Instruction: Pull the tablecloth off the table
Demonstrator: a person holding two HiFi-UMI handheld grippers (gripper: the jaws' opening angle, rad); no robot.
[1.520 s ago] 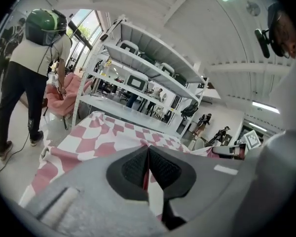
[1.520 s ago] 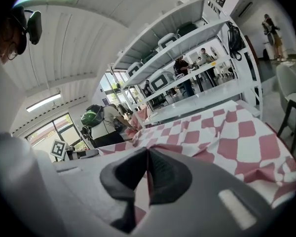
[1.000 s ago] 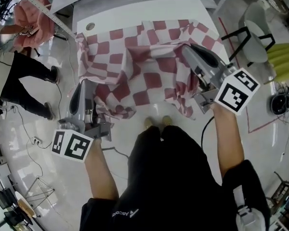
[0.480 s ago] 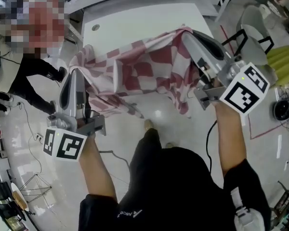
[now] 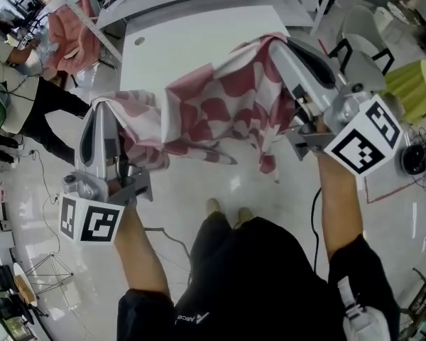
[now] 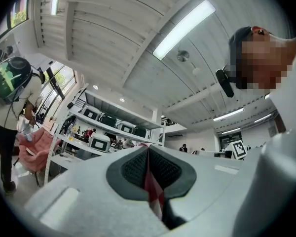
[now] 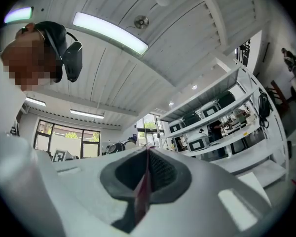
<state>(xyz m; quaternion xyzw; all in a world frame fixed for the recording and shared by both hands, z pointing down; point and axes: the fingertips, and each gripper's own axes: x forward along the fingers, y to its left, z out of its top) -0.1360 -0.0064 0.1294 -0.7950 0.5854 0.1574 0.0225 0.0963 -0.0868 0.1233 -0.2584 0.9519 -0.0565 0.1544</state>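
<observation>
- The red-and-white checked fabric tablecloth (image 5: 220, 112) was bunched up and strung in the air between the two claws. It sat around the middle of the head view, over the near edge of the plain white rectangular worktop (image 5: 199, 38) at 12 o'clock.
- Most of that worktop was already bare, so I'd say the pull was nearly finished. I couldn't tell if any cloth was touching the edge.
- The grey plastic left claw (image 5: 103, 110) was out at 9 o'clock, clamped tight on one end of the cloth. Its own view showed the dark pads (image 6: 130, 169) pressed together on a thin red-and-white sliver.
- The grey plastic right claw (image 5: 277, 45) was up at 1 o'clock, same deal. It was squeezed fully down on the other end, with a reddish strip nipped between its pads (image 7: 163, 174).
- Why two grips so far apart? My guess is that it let the cloth come off wide and lifted instead of dragging or snagging. Even so, a loose fold dangled toward the glossy pale floor (image 5: 234, 183) at 6 o'clock.
- Both bare forearms reached forward:
  - The left forearm (image 5: 138, 261) was low and out toward 8 o'clock, its claw pointing to 12.
  - The right forearm (image 5: 337, 212) was higher, its claw angled toward 11.
- Both claw views looked up at ceiling lights, so the claws were tipped upward.
- A person in dark trousers (image 5: 35, 116) stood at 10 o'clock, well apart from the cloth.
</observation>
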